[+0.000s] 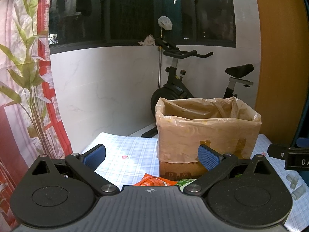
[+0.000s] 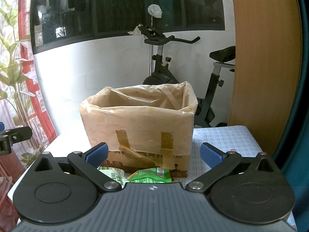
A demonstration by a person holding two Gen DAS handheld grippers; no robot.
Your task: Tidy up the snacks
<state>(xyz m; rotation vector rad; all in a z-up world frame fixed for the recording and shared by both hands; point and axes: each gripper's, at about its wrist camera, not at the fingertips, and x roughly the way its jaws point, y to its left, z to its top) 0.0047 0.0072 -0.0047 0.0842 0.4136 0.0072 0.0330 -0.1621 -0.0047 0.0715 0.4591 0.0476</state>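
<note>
A black exercise bike [image 1: 193,81] stands at the far white wall under a dark window [image 1: 135,11], with a bamboo-print curtain [image 1: 23,67] left and a wooden panel [image 1: 278,58] right.

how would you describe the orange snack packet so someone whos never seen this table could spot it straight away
Start at the tall cardboard box lined with a plastic bag, standing on the checked tablecloth. Low against its near face lies the orange snack packet, partly hidden in the left wrist view. It is the only orange one; the packet beside it is green.
</note>
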